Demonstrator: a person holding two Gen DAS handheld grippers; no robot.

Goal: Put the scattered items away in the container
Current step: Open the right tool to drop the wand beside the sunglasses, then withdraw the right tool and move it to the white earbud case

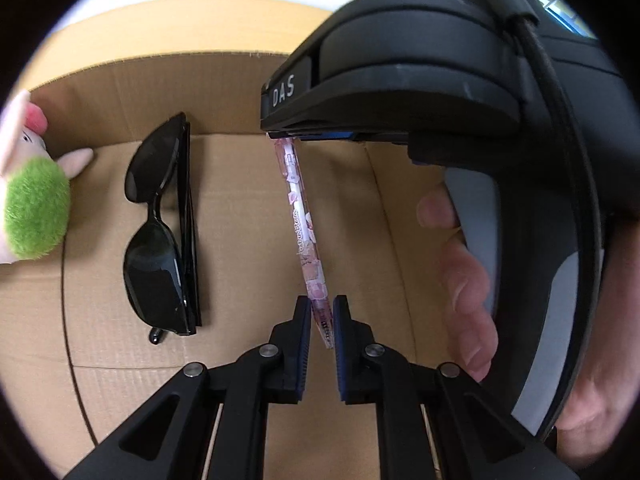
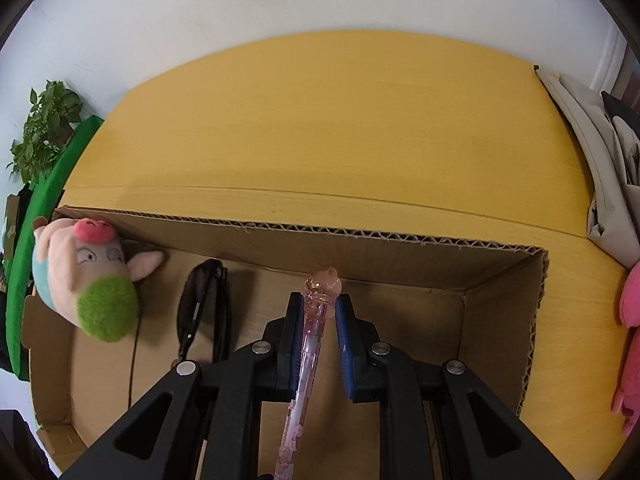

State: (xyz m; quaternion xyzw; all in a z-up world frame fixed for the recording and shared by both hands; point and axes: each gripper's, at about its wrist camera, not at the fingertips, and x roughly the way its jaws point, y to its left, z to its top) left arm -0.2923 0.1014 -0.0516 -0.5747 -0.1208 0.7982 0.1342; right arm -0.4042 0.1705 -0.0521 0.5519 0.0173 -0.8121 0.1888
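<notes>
A pink translucent pen (image 1: 304, 236) with a pig-shaped cap (image 2: 323, 282) hangs over the open cardboard box (image 2: 400, 236), held at both ends. In the left wrist view my left gripper (image 1: 322, 314) is shut on the pen's tip end. My right gripper (image 1: 286, 138), carried by a hand (image 1: 464, 264), grips the far end. In the right wrist view my right gripper (image 2: 319, 314) is shut just below the cap. On the box floor (image 1: 248, 208) lie black folded sunglasses (image 1: 160, 232) (image 2: 204, 304). A plush pig with a green patch (image 1: 34, 208) (image 2: 92, 280) leans in the left corner.
The box stands on a yellow table (image 2: 320, 120) against a white wall. A pink plush thing (image 2: 630, 320) lies right of the box. Grey fabric (image 2: 600, 168) is at the far right, a green board (image 2: 40, 240) and a plant (image 2: 44, 128) at the left.
</notes>
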